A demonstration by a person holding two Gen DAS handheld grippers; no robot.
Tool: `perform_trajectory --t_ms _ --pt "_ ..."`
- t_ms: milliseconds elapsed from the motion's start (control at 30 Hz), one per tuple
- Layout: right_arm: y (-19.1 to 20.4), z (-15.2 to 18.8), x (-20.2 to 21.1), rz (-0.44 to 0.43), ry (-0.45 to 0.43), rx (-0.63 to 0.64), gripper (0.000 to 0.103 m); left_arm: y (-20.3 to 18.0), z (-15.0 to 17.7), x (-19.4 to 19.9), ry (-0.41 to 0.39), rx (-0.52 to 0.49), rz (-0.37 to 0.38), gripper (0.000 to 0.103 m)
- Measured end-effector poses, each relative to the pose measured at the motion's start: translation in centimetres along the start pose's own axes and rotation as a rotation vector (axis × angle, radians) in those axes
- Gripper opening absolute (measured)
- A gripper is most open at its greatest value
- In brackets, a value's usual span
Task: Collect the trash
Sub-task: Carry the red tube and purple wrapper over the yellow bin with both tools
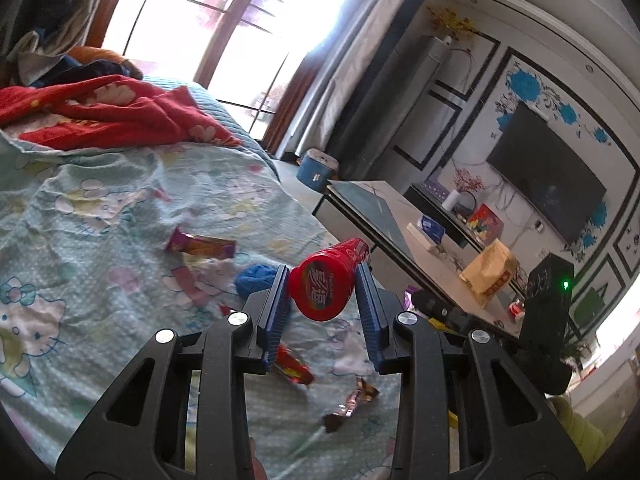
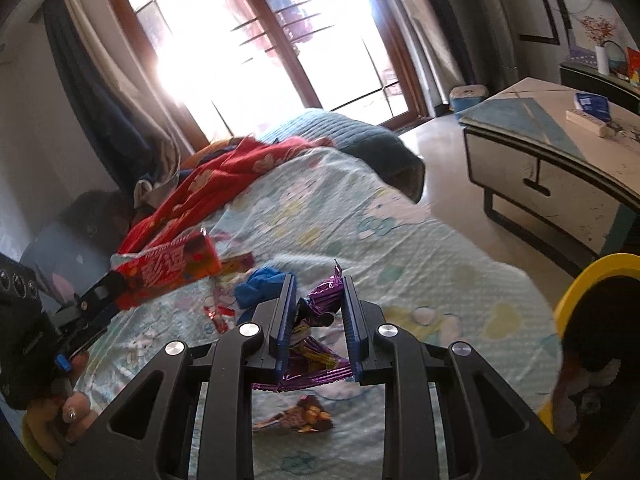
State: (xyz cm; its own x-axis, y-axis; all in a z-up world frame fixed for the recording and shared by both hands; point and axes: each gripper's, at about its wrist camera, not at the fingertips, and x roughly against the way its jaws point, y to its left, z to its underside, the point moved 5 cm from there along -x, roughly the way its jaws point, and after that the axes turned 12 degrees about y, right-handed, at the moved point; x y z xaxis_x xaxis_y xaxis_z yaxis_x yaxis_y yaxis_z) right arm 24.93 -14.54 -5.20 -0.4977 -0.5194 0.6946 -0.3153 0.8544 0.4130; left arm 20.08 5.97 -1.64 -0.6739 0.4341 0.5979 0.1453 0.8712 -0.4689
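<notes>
Blue pads of the left gripper (image 1: 322, 280) clamp a red candy tube (image 1: 326, 286), held above the patterned bedsheet (image 1: 100, 208). From the right wrist, the right gripper (image 2: 319, 288) pinches a crumpled purple wrapper (image 2: 320, 304) over the bed, beside a yellow-rimmed bin (image 2: 576, 292).

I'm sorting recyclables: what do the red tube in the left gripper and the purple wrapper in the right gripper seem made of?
Red tube: looks like printed card or plastic with a smooth, slightly glossy red end cap; which one is unclear. Purple wrapper: likely metallised plastic film, since it is crinkled with bright shiny creases.
</notes>
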Motion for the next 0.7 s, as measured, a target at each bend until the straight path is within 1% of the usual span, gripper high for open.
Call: perform_trajectory --t_ms 467,700 --pt "-5.5 -1.1 4.9 0.054 -0.098 -0.08 0.022 -6.6 1.8 -2.1 0.061 -0.131 0.047 0.026" --pt "-8.6 -1.1 7.3 0.112 -0.142 -0.107 0.022 -9.8 3.2 -3.9 0.106 -0.203 0.065 0.026"
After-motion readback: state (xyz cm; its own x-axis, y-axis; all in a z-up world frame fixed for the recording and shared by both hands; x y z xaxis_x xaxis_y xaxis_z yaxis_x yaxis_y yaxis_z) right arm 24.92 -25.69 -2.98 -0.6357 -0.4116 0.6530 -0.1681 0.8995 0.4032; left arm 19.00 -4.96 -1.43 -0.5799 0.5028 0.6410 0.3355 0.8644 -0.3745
